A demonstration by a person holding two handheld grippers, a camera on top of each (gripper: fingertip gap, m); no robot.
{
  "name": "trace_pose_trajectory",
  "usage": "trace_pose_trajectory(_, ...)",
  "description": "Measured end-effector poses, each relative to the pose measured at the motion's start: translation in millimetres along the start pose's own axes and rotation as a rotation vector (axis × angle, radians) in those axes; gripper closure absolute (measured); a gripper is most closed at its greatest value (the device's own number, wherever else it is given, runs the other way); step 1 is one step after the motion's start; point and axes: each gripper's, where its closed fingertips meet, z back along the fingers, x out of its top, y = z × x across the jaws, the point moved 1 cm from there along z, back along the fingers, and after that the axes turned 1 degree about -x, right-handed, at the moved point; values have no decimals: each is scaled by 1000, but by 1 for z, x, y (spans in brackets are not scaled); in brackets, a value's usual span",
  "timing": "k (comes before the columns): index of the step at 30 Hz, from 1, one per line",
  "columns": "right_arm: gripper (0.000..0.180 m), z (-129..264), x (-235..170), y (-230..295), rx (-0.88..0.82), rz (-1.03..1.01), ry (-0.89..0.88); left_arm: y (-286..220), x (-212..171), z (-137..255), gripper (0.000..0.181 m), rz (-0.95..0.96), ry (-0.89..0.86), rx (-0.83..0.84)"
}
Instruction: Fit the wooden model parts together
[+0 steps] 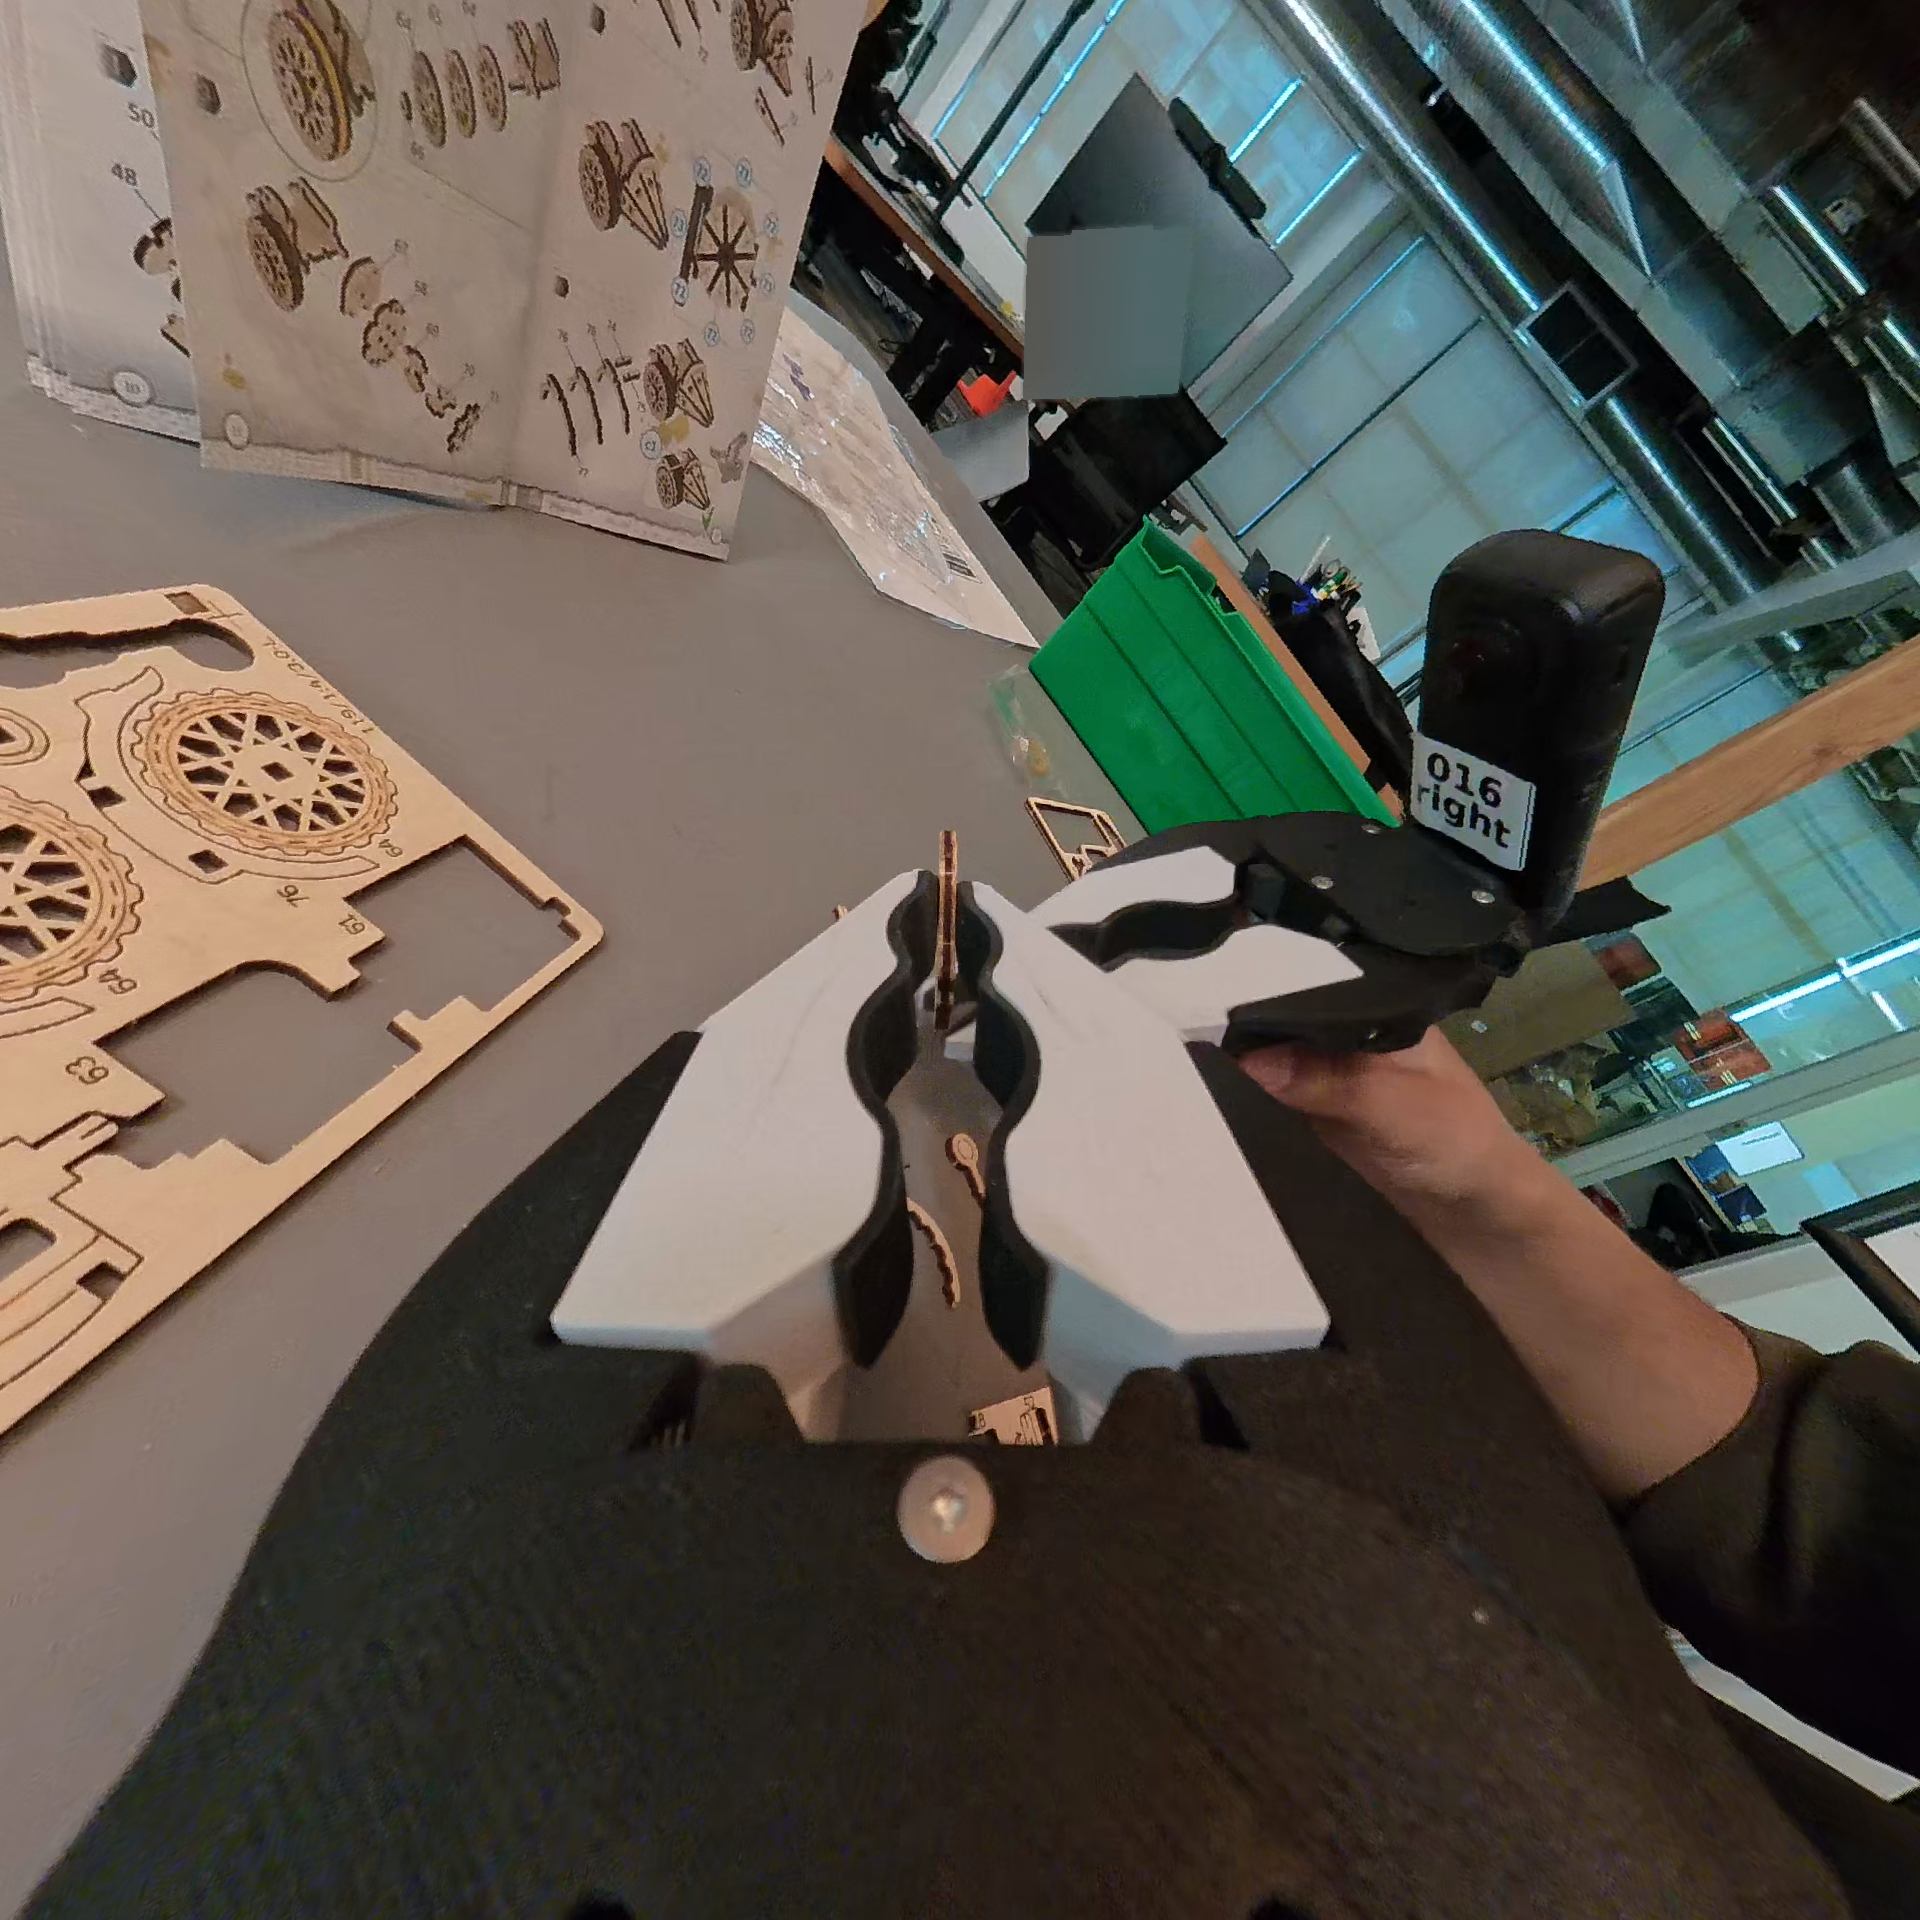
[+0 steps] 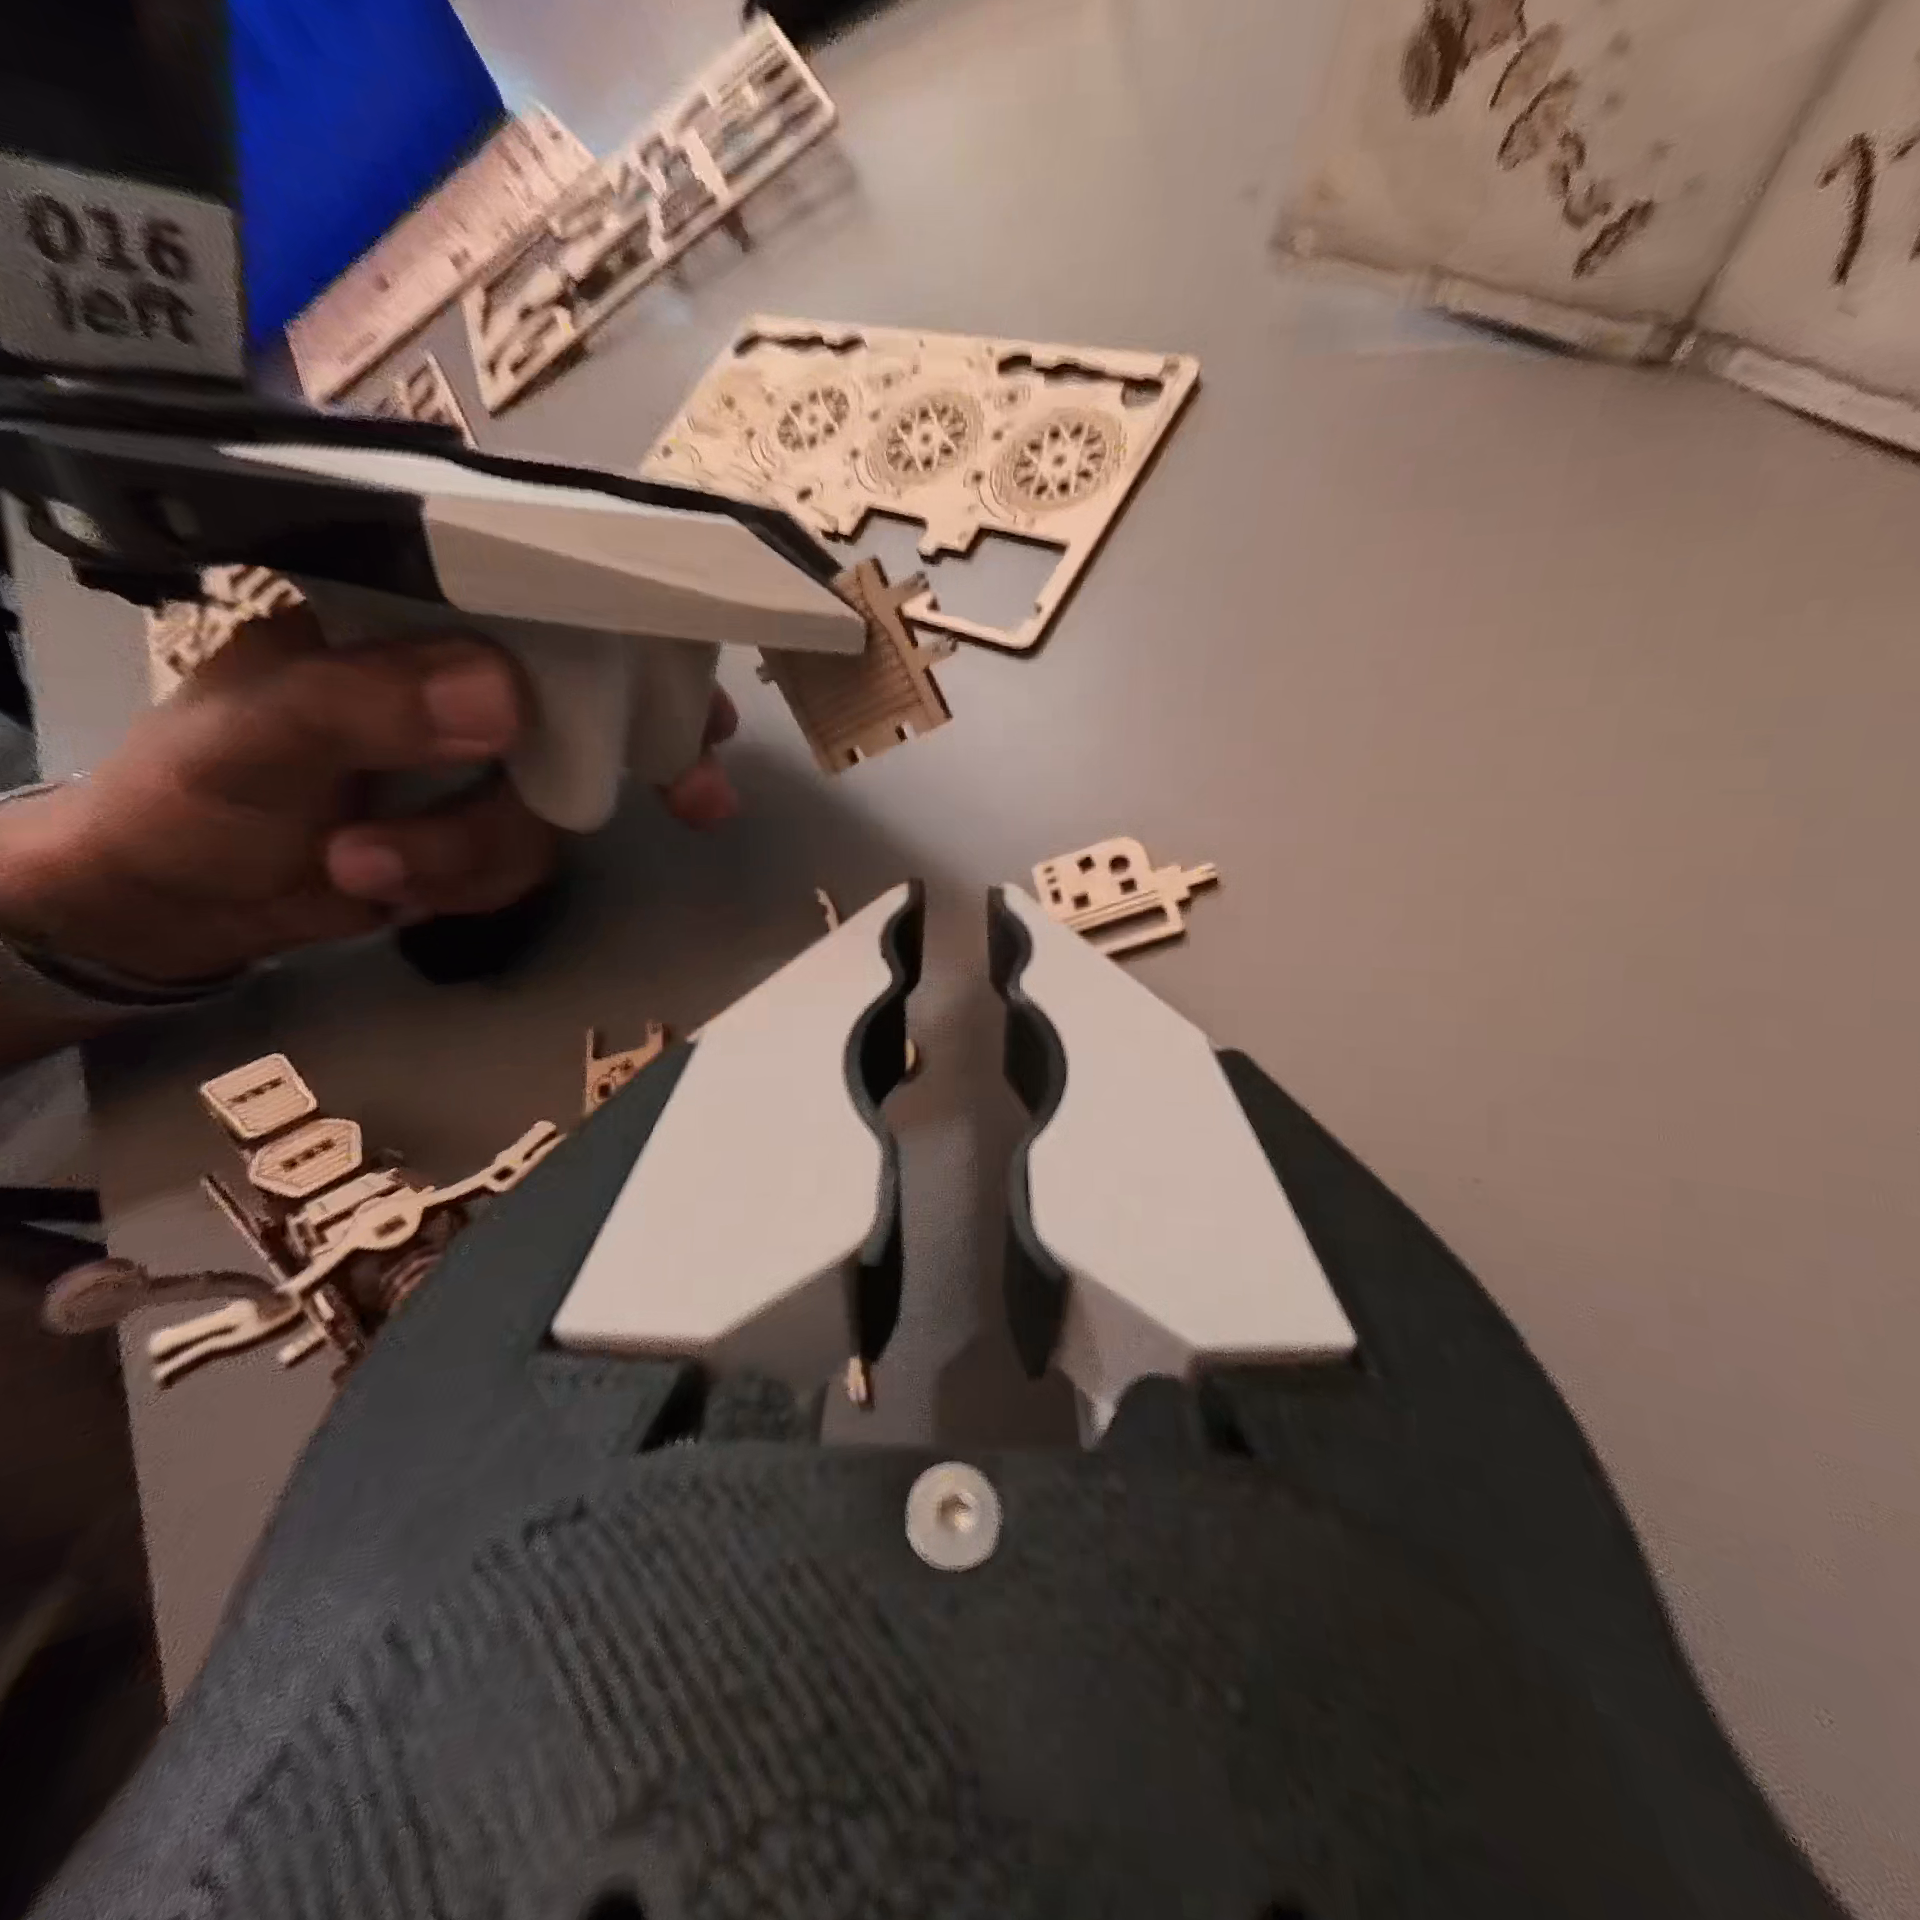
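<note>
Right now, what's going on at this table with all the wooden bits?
A person is building a wooden model kit with a hand-held tool in each hand. The left tool is shut on a small flat wooden part and holds it in the air above the grey table. The right tool is open and holds nothing, with a loose notched piece on the table beside its tips. A partly built model, a punched-out wooden sheet and the instruction sheets lie around.

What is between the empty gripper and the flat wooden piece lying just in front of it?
Nothing visible. The right gripper is open, and only bare grey table lies between its tips and the flat piece, which sits just ahead, slightly right. The left gripper holds its own part off to the left.
</note>
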Motion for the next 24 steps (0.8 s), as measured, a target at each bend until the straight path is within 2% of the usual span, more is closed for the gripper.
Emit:
trace_pose_trajectory(4, 162, 14, 9, -21, -85, 85, -45, 0, 0, 0, 180, 2, -1, -1)
trace_pose_trajectory(9, 156, 5, 1, -40, -249, 250, 33, 1, 1, 0, 180, 7, -4, -1)
trace_pose_trajectory(11, 161, -3, -6, -36, -265, 287, 90, 1, 1, 0, 180, 8, -6, 0)
trace_pose_trajectory(12, 165, -5, -7, -30, -256, 290, 101, 1, 1, 0, 180, 8, -8, 0)
trace_pose_trajectory(15, 159, -5, -8, -12, -165, 300, 129, 1, 1, 0, 180, 9, -9, -1)
trace_pose_trajectory(18, 154, 4, 4, -13, -141, 359, 62, 1, 1, 0, 180, 9, -9, -2)
trace_pose_trajectory(22, 144, 13, 8, -15, -69, 581, 99, 1, 2, 1, 180, 12, -13, -6)
trace_pose_trajectory(24, 152, 13, 4, -10, 6, 652, 176, 1, 3, 2, 180, 18, -24, -9)
